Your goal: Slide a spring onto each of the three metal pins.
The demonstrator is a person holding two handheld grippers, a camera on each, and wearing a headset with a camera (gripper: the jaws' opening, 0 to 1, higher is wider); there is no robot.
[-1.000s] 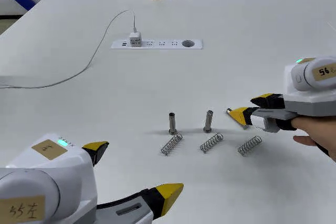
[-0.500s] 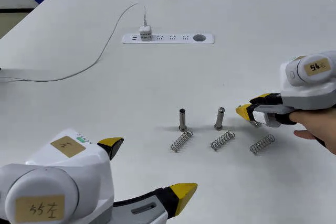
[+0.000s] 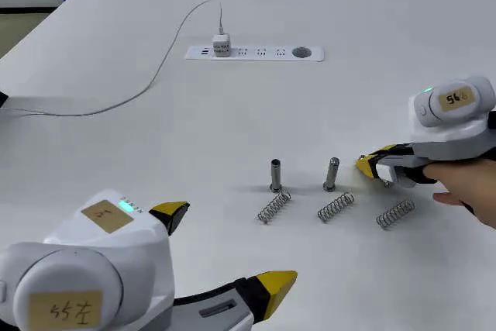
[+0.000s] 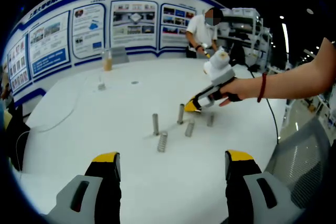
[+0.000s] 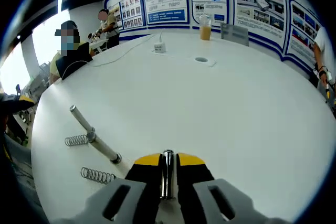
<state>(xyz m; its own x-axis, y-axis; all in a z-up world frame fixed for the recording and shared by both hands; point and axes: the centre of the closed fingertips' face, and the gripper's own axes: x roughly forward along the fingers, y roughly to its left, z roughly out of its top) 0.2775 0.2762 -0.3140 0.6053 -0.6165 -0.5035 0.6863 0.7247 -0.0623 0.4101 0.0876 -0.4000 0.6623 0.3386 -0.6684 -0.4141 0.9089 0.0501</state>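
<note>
Left gripper (image 4: 172,157): jaws rise from view bottom, yellow tips set wide apart. White bench (image 4: 105,129) extends ahead.

Two metal pins stand upright at bench centre: near pin (image 4: 155,124) and far pin (image 4: 180,114).

Three springs lie flat on bench:
- spring 1 (image 4: 163,141), just in front of near pin
- spring 2 (image 4: 189,128), beside far pin
- spring 3 (image 4: 210,120), further right

Right gripper (image 4: 191,106), held in a hand (image 4: 231,85), enters from right w/ yellow tips just beside far pin; jaw gap not resolvable.

Bkgd: cup (image 4: 107,60) at far bench edge, wall posters (image 4: 128,24), a person (image 4: 201,30) standing.
</note>
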